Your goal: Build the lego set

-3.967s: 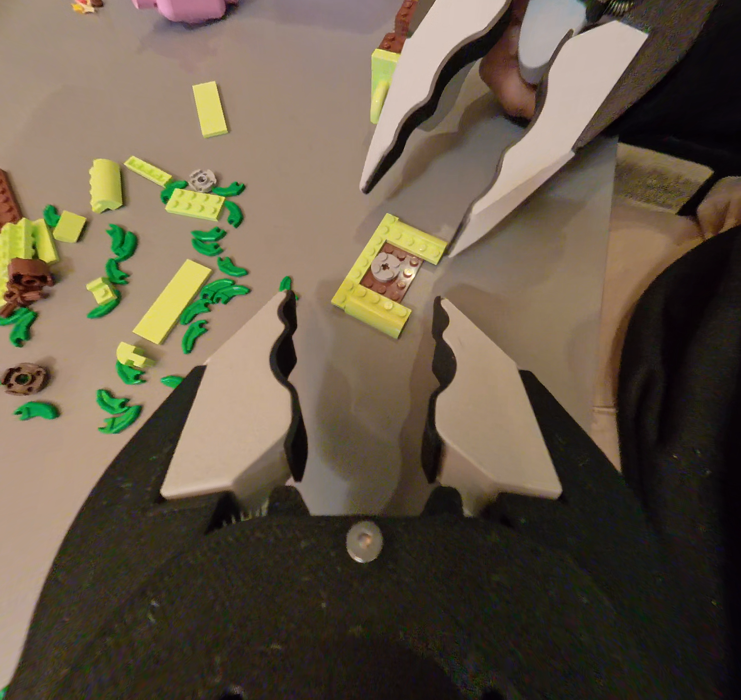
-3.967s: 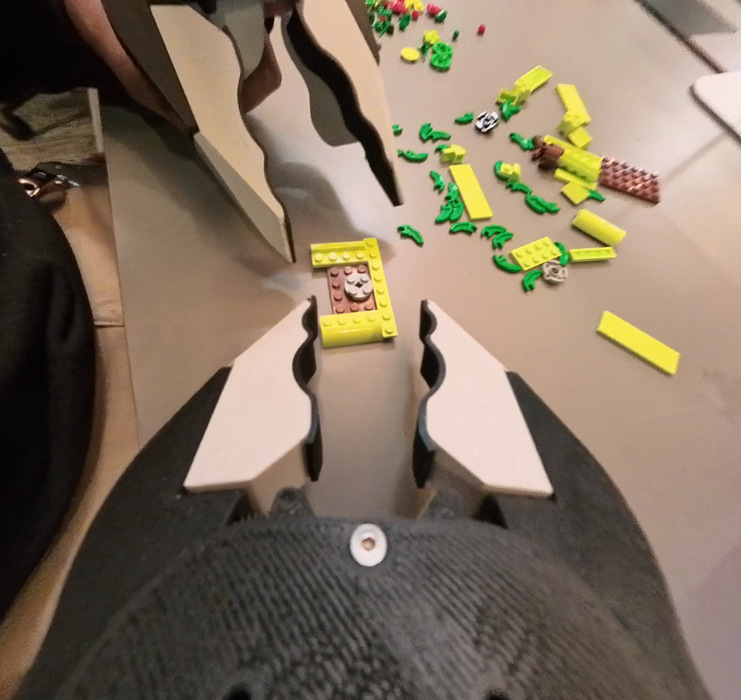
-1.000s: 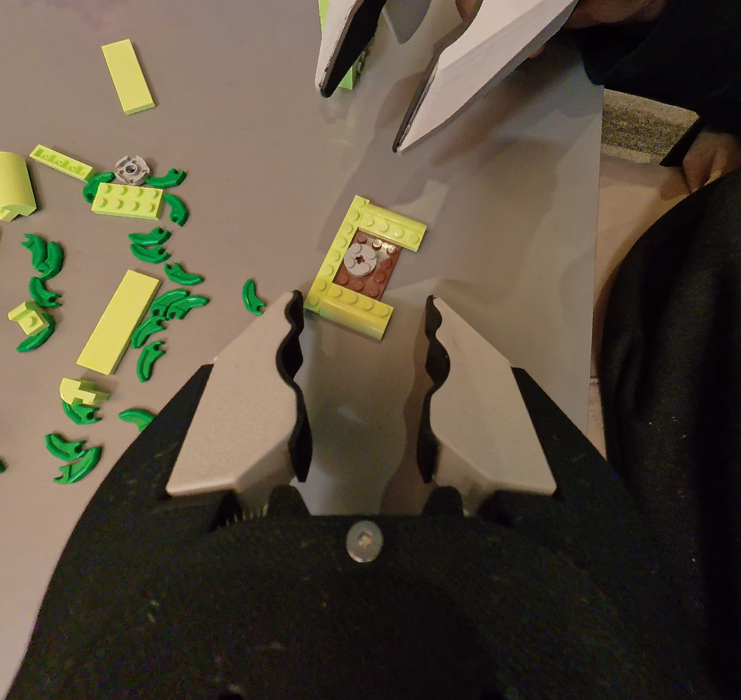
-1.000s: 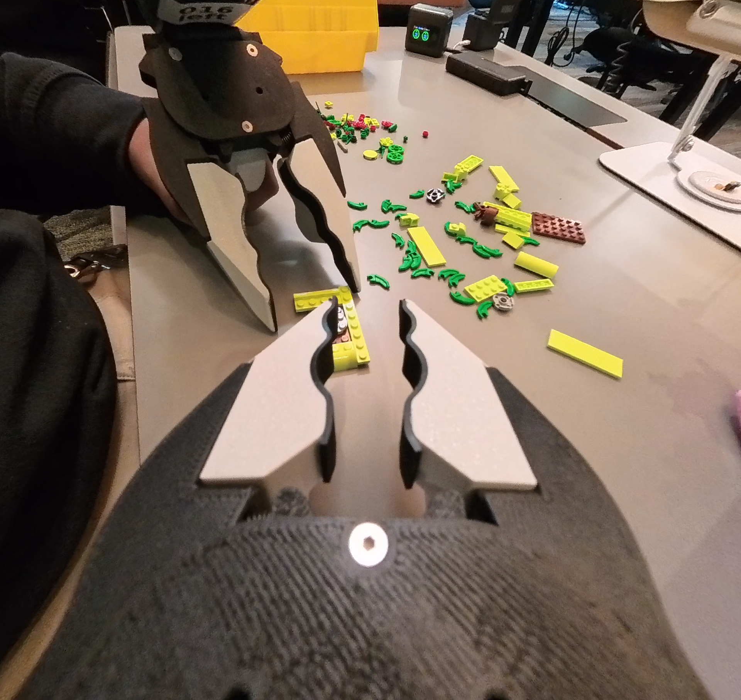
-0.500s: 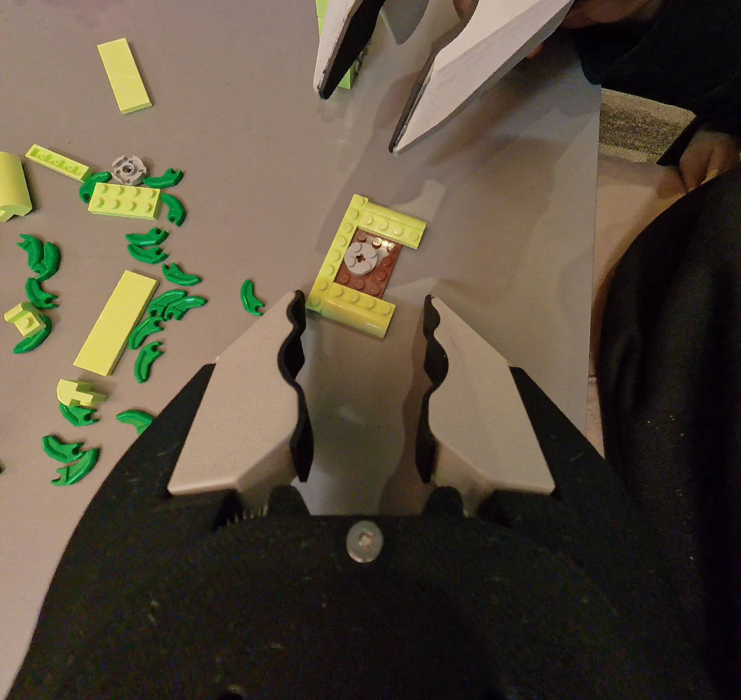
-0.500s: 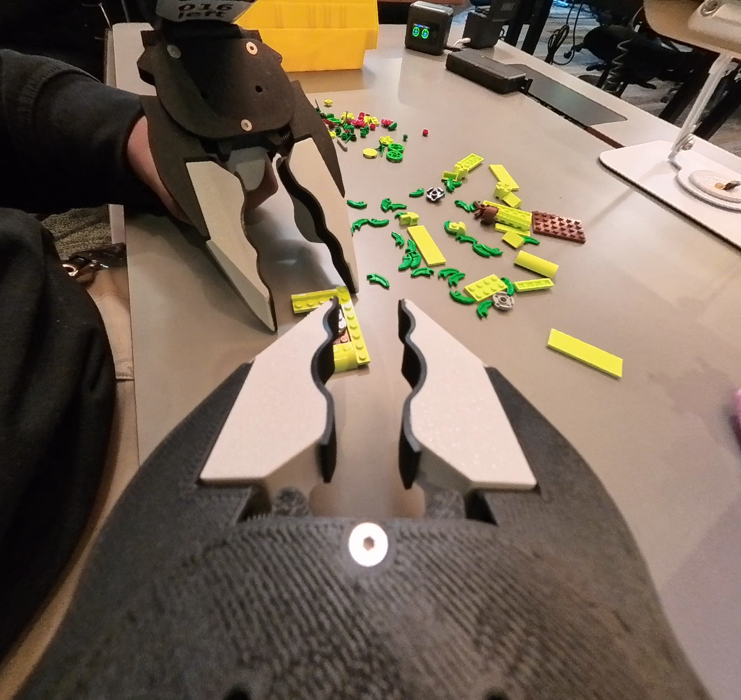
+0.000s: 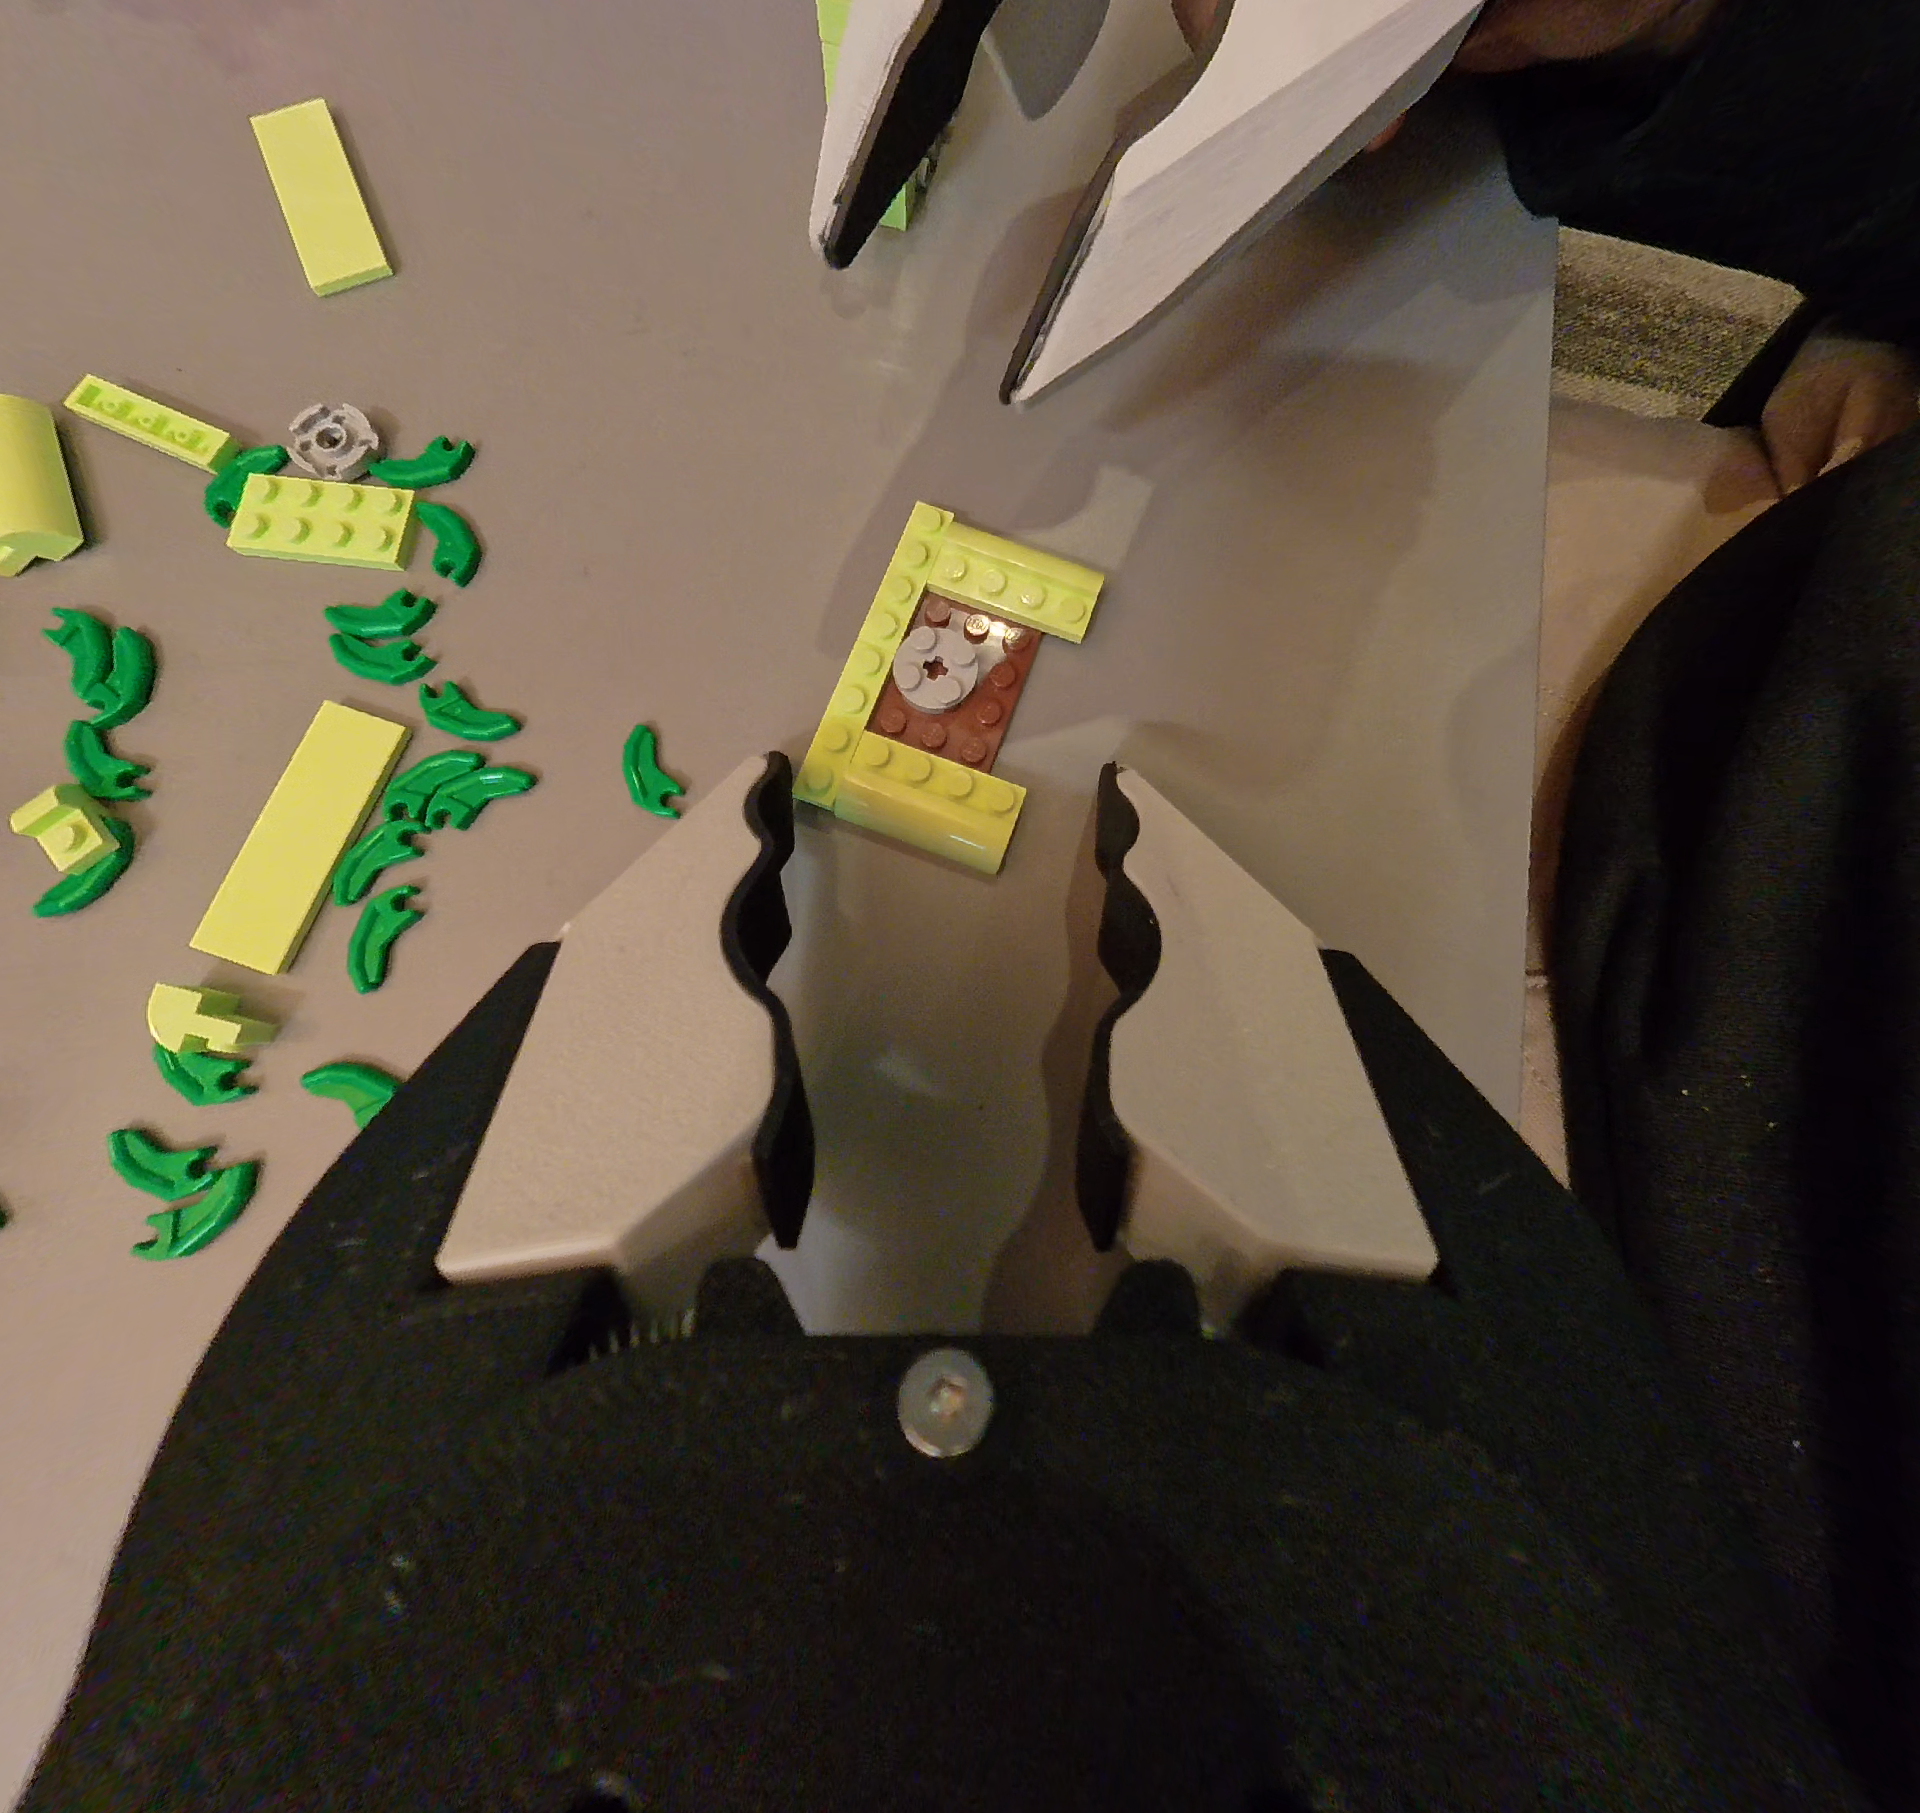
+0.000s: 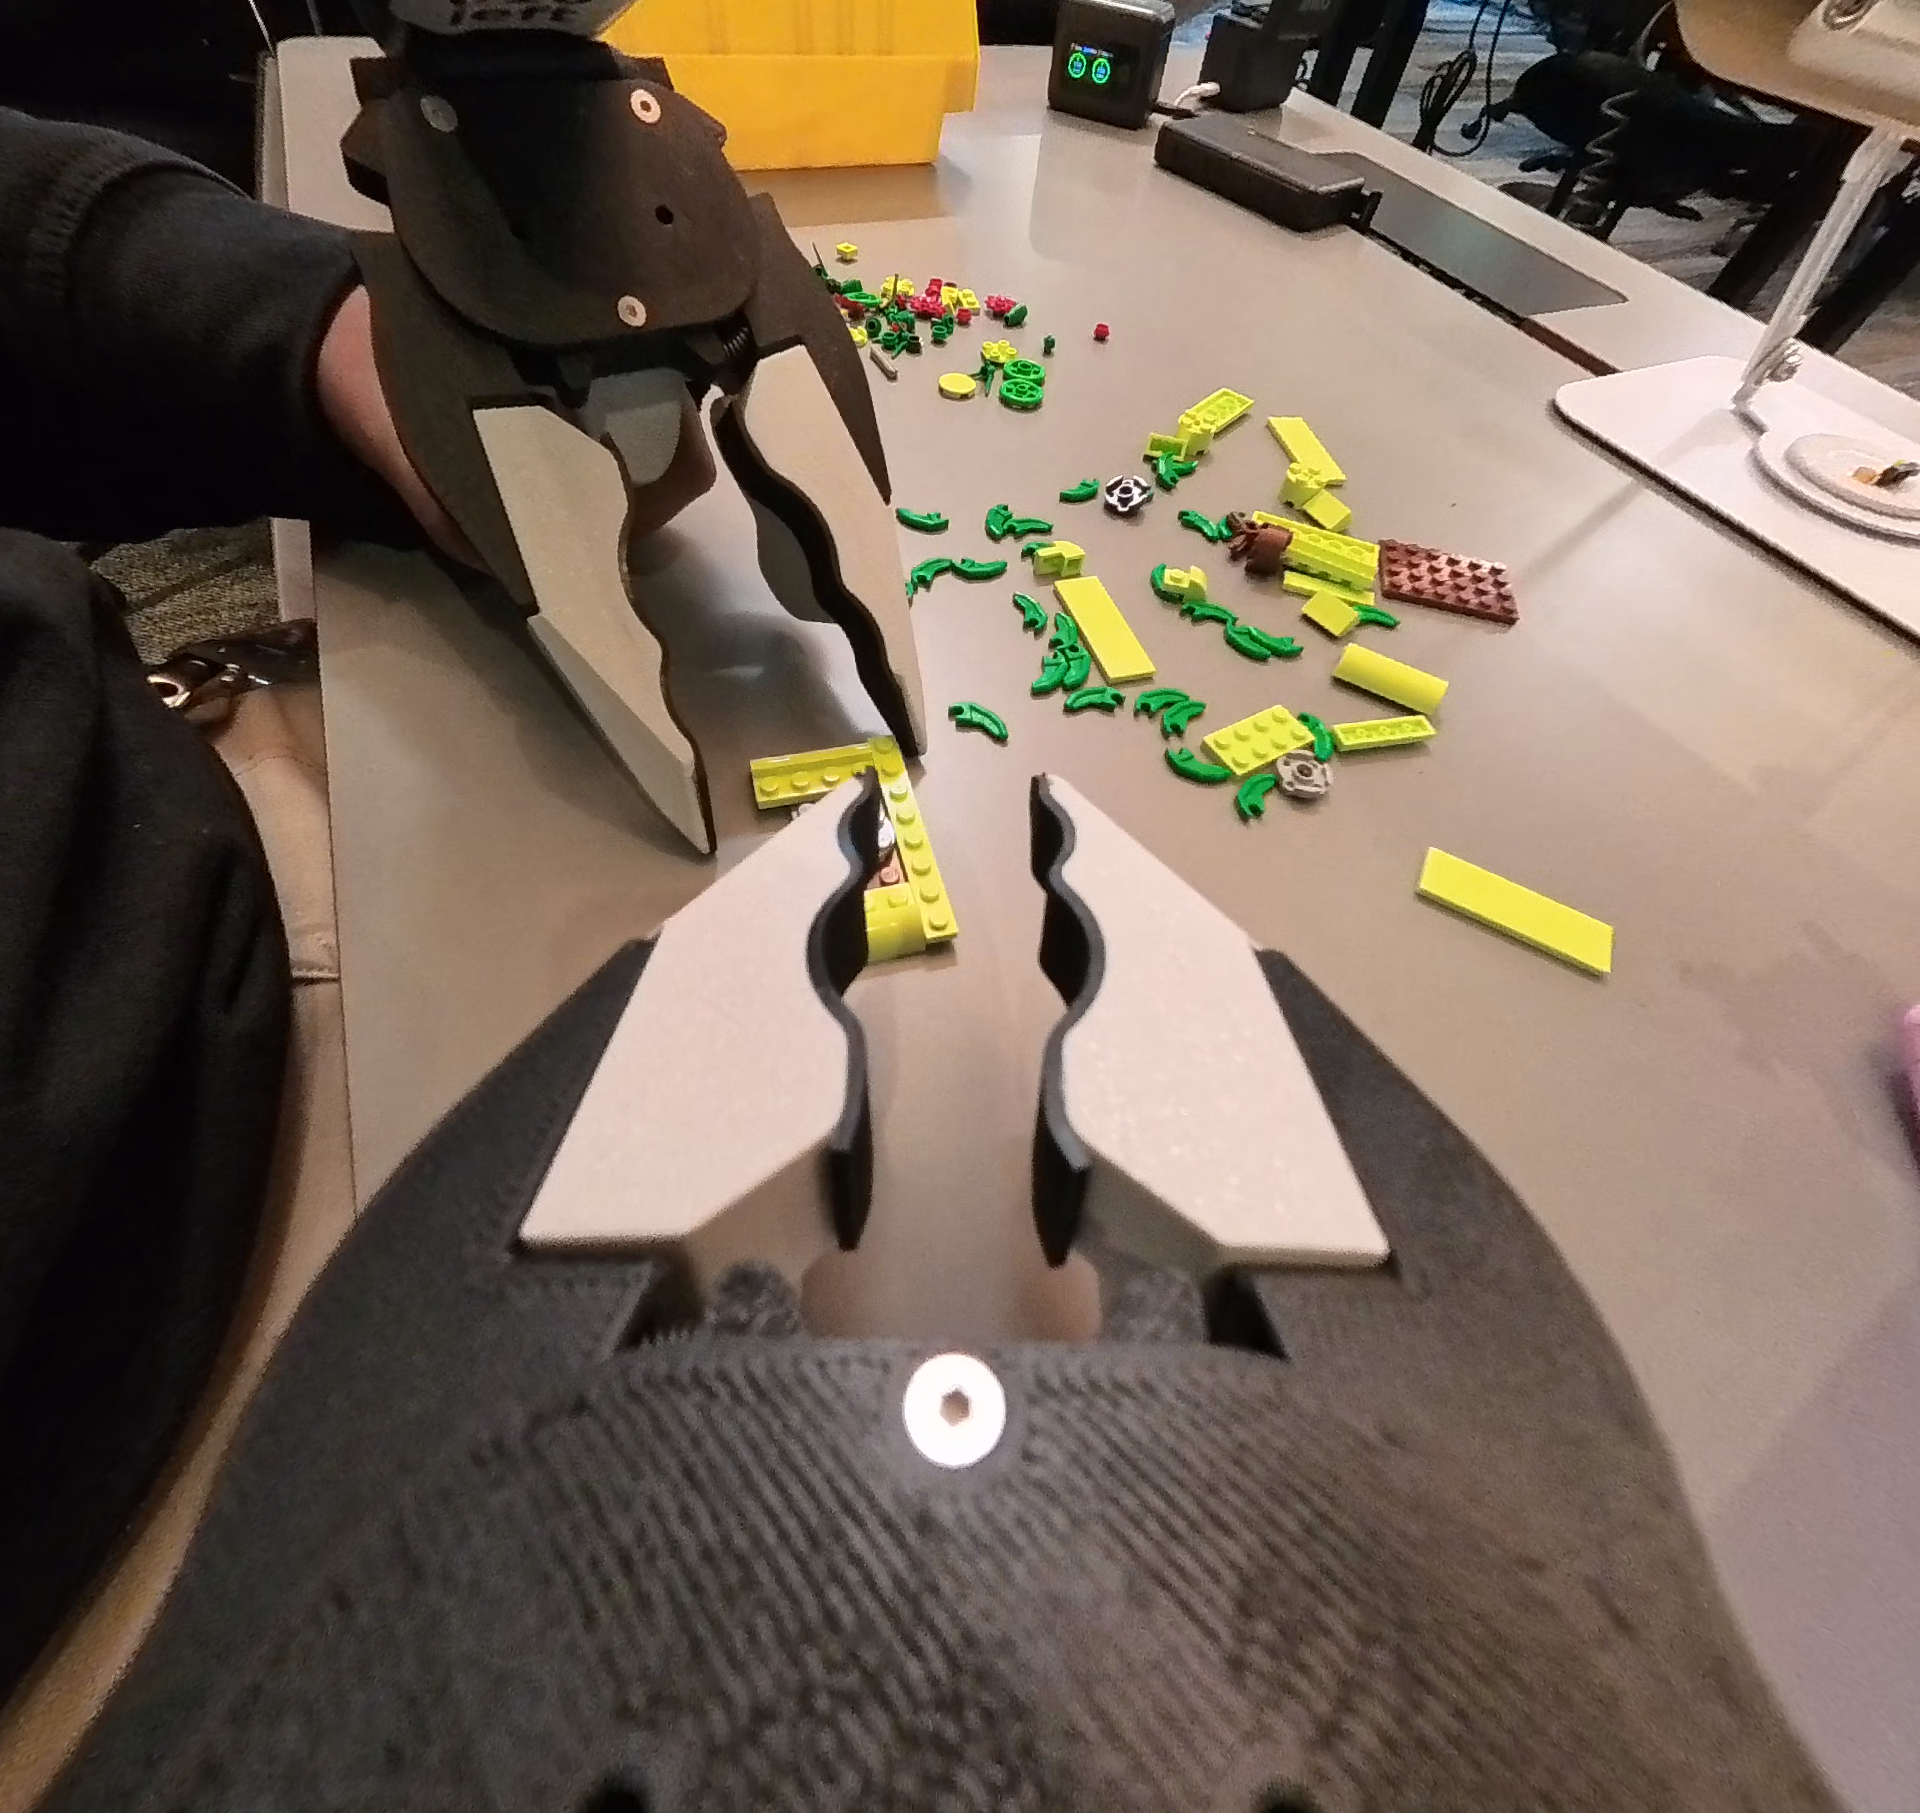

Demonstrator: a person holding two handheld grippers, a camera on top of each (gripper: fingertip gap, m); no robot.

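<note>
The small assembly [image 7: 940,672] is a brown plate edged by lime bricks on three sides, with a round grey piece in the middle. It lies flat on the grey table near the edge. My left gripper [image 7: 940,787] is open and empty, its fingertips just short of the assembly's near lime brick. My right gripper [image 8: 951,792] is open and empty, a little narrower, and its left finger hides part of the assembly [image 8: 920,870]. In the left wrist view the right gripper [image 7: 925,324] hangs above and beyond the assembly. In the right wrist view the left gripper [image 8: 808,792] stands over the assembly's far end.
Loose green leaf pieces [image 7: 416,807], lime tiles [image 7: 296,838] and lime bricks [image 7: 322,522] lie scattered on the table. A brown plate [image 8: 1449,579], a yellow bin [image 8: 810,70] and a white stand base [image 8: 1766,475] lie farther off. The table edge [image 7: 1543,724] runs beside the assembly. The gap from one gripper's tips to the other's is roughly 7 cm. My left gripper's tips are some 20 cm from the brown plate [image 8: 1449,579].
Over four seconds my right gripper has drawn back and up from the assembly, tilted flatter and narrowed a little. My left gripper has edged closer to it. Almost nothing moved in the last half second.
</note>
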